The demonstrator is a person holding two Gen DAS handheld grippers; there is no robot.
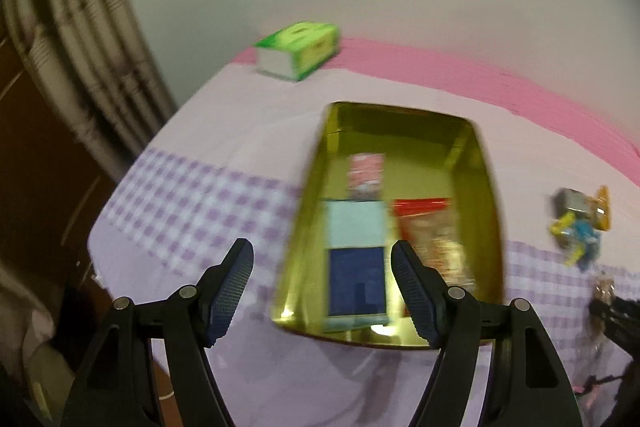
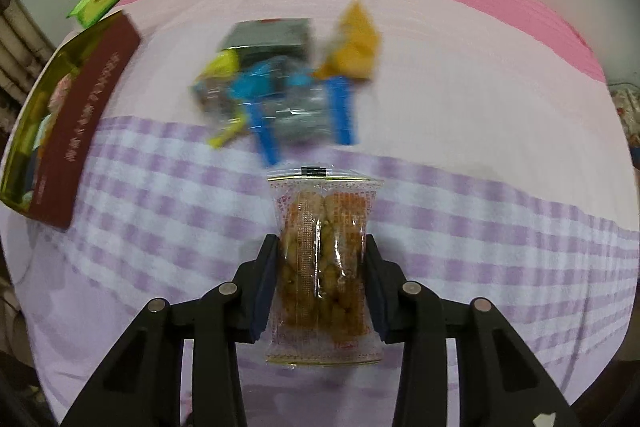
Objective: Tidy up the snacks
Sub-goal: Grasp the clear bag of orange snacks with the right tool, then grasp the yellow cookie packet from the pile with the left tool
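Observation:
A gold tin box [image 1: 486, 211] lies open on the cloth and holds a blue and pale-green packet [image 1: 356, 267], a red snack bag [image 1: 432, 239] and a small pink packet [image 1: 366, 171]. My left gripper [image 1: 322, 267] hovers open over the box's near left edge, nothing between its pads. In the right wrist view my right gripper [image 2: 320, 259] is shut on a clear packet of orange-brown snacks [image 2: 324, 259], pads pressing its sides. Beyond it lies a pile of loose snacks [image 2: 280, 87]: blue, yellow, grey and orange wrappers. The same box [image 2: 24, 131] shows at the left with its dark red side.
A green tissue pack [image 1: 298, 51] rests at the back of the bed near the wall. The loose snack pile [image 1: 580, 223] sits right of the box. The cloth is lilac checked, with a pink strip [image 1: 480, 75] behind. A brown wooden door stands at the far left.

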